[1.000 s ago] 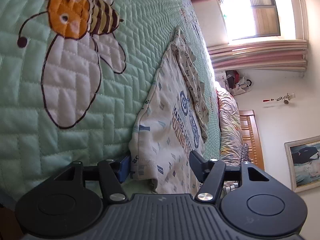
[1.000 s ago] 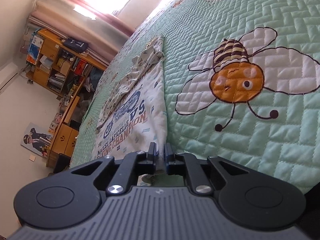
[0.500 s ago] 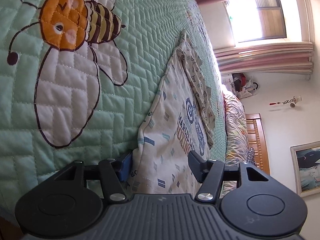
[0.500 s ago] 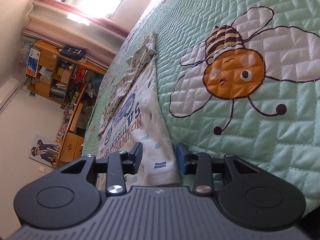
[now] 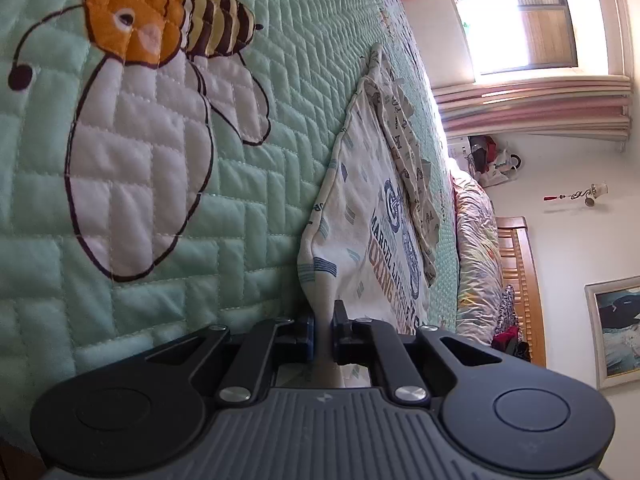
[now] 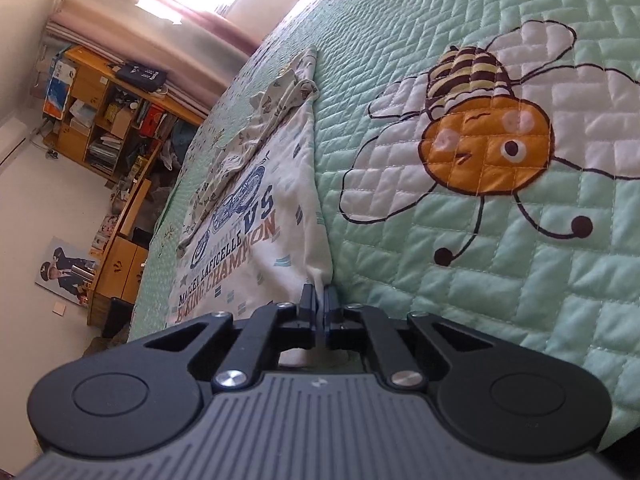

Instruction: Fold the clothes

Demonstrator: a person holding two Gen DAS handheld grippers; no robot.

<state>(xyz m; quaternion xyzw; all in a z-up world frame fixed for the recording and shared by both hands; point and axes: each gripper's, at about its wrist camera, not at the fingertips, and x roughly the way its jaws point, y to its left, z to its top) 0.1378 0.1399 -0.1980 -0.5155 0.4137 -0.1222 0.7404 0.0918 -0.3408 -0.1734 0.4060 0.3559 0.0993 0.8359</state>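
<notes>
Now we note both claws clamped on the near hem of a white printed shirt that lies flat on a mint quilted bedspread. Our left claw has just been closing, and its jaws pinch one hem corner, the cloth drawn into a small peak between them. Our right claw has likewise just been closing and nips the other near corner, so the shirt's edge rises in a fold into the narrow gap. The shirt's front faces up, with blue and orange lettering across it. A second, smaller patterned garment lies crumpled over the far end of the shirt, partly on top of it and trailing along one side. Appliqué bees flank the shirt on the bedspread: one seen from the left wrist, one from the right, both beside the shirt and clear of it. Beyond the bed, the left view shows a bright window with pink striped curtains, a wooden headboard with a rumpled floral quilt against it, and a framed picture on the wall. The right view shows cluttered wooden shelves and a poster low on the wall.
</notes>
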